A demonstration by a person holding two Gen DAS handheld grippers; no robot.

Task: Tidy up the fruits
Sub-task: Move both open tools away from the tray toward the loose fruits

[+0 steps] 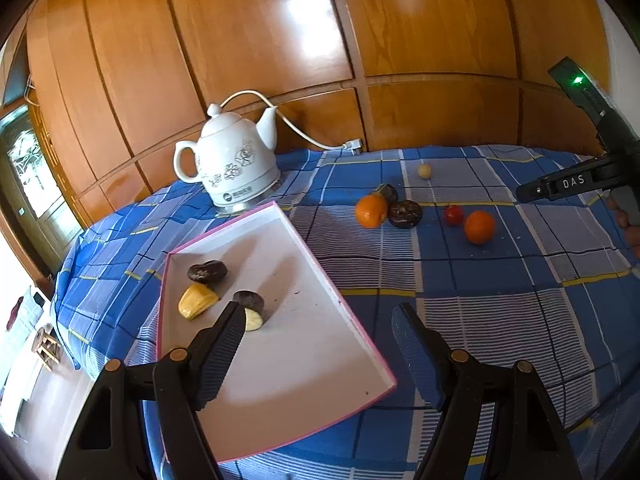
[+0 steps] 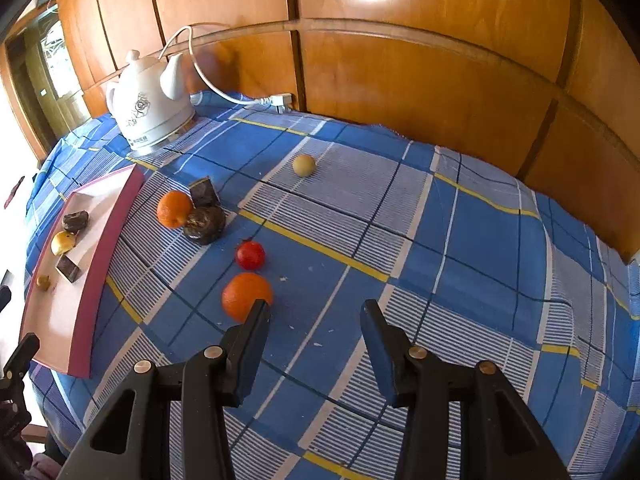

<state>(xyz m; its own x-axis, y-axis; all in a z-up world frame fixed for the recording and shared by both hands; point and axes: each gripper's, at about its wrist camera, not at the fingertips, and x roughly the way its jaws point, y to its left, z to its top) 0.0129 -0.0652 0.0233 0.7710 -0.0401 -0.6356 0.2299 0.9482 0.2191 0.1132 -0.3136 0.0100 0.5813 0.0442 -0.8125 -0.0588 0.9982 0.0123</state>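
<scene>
Left tongs (image 1: 320, 316) spread wide, nothing between the fingers; they hang over the near right rim of the pink-edged white tray (image 1: 304, 364), which sits toward the left edge of the table on the blue checked cloth (image 1: 500, 312). In the tray, near to far: a dark piece with a pale cut face (image 1: 250, 310) just beside the left finger (image 1: 224, 340), a yellow fruit (image 1: 197, 300), a dark wrinkled fruit (image 1: 207, 271). Right wrist view also shows a small brownish item (image 2: 43, 282) at the tray's near end; too small to identify. Right tongs (image 2: 314, 314) likewise spread, empty, held above the cloth right of the tray. Just past its left fingertip: an orange (image 2: 246, 296), partly covered by that finger. Beyond it, close but apart, a small red fruit (image 2: 250, 255). Farther left, a tight cluster: a second orange (image 2: 174, 209) touching a dark round fruit (image 2: 205, 225), with a dark square-cut piece (image 2: 204, 192) just behind both. Well apart, toward the far edge, a small pale yellow ball-shaped fruit (image 2: 304, 165) alone. At the far left corner a white kettle (image 1: 230, 160) stands upright, its white cord (image 1: 304, 136) running to a plug (image 2: 280, 102) at the wood-panelled wall (image 1: 360, 40).
</scene>
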